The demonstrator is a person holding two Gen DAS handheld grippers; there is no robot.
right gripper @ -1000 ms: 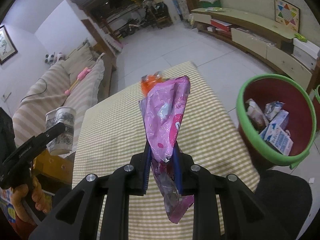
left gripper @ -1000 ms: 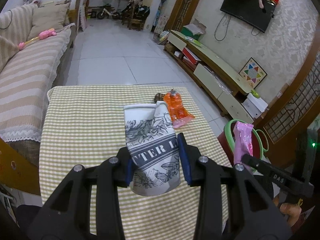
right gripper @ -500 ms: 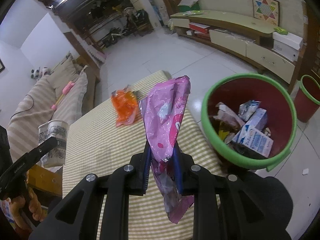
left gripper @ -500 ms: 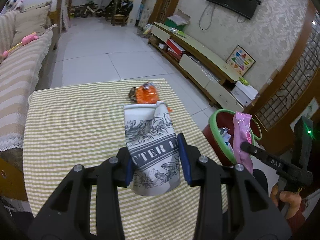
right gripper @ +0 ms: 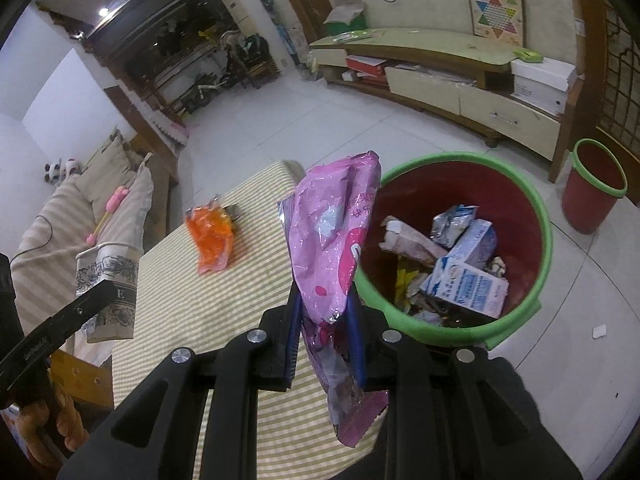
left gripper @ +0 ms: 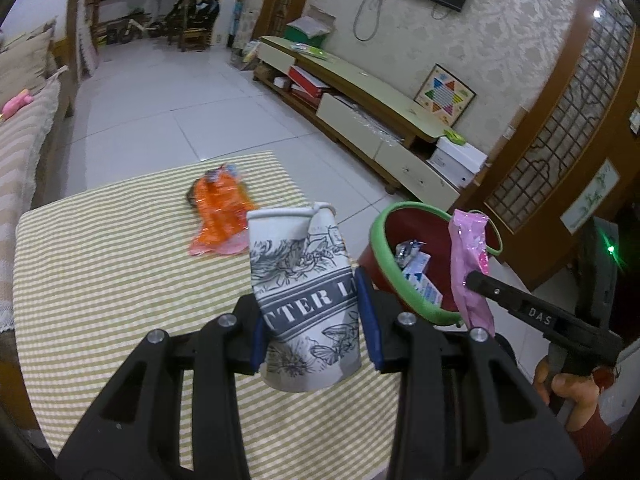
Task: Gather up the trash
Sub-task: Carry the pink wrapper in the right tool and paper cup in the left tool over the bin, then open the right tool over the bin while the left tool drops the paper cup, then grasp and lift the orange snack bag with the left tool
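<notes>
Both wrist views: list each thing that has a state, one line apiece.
Cup: crumpled at the rim, clamped in the left tongs, off the table.
Pink wrapper: pinched in the right tongs, hanging limp.
Orange wrapper: lying flat on the table.
Near bin: open, partly filled with cartons.
Far bin: open, upright; contents hidden.

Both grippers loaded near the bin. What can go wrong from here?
1. The pink wrapper is pinched low by the right gripper; floppy, it may catch the bin rim.
2. The paper cup in the left gripper sits over the table, so releasing now misses.
3. The orange wrapper remains.
</notes>
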